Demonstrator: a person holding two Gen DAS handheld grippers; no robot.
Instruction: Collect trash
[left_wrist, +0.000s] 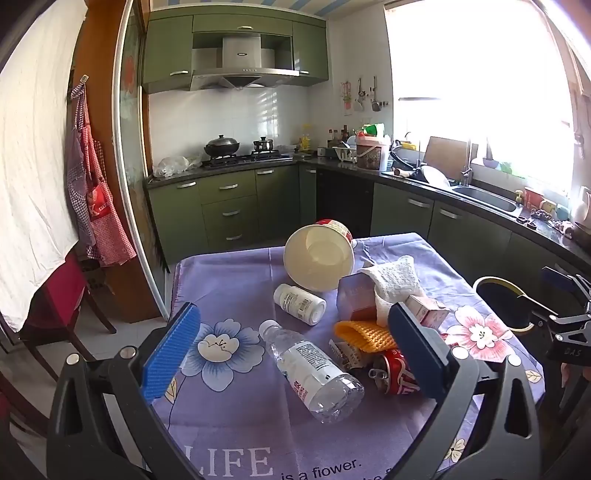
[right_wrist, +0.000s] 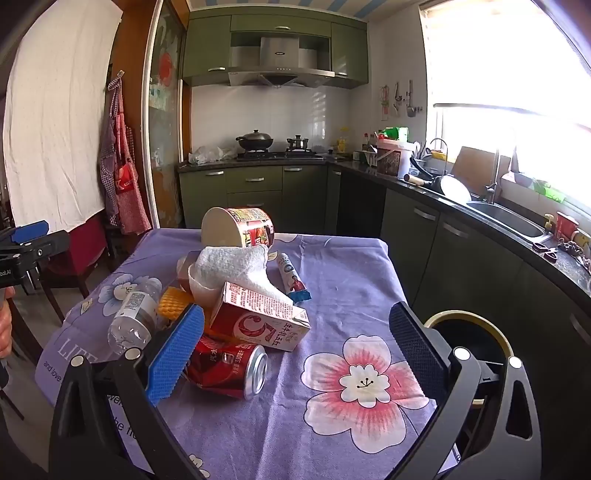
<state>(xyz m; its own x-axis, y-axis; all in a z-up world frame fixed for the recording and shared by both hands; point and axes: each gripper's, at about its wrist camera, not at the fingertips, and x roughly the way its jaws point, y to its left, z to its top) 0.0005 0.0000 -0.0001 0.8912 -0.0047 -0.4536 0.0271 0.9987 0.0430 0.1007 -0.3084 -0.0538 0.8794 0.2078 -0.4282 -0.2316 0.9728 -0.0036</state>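
Trash heaps mid-table on the purple floral cloth (right_wrist: 351, 280): crushed red can (right_wrist: 225, 365), milk carton (right_wrist: 264, 319), clear bottle (left_wrist: 314, 373), noodle cup (left_wrist: 319, 258). Left gripper (left_wrist: 291, 354) and right gripper (right_wrist: 295, 350) gape wide, holding nothing

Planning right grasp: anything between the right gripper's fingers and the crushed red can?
No. The right gripper is open; only bare tablecloth separates it from the red can, by its left finger, in the right wrist view.
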